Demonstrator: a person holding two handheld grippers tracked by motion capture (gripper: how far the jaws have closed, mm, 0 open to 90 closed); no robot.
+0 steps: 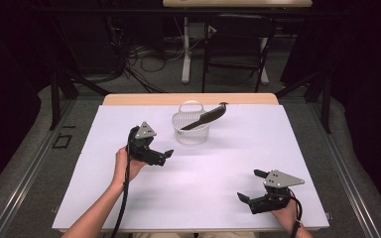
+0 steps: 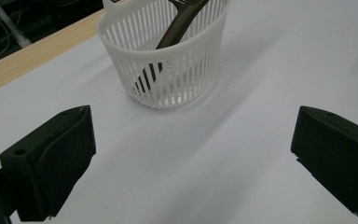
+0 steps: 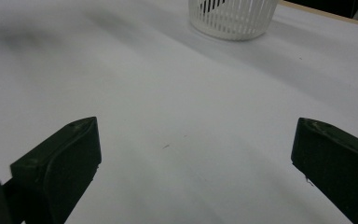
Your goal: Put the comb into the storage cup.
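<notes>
The dark comb (image 1: 206,117) leans in the white slotted basket (image 1: 191,135), so it sticks out. The left gripper (image 1: 161,156) faces it, jaws wide apart. The right gripper (image 1: 250,186) waits far off, jaws wide too.

Bare table (image 1: 213,173) all around; only the basket (image 1: 192,130) obstructs.

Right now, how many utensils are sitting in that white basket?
1: a dark, long-handled plastic utensil leans in the white slotted plastic basket at the far middle of the table, its handle sticking out over the rim to the right. Something small could be hidden behind the slats.
</notes>
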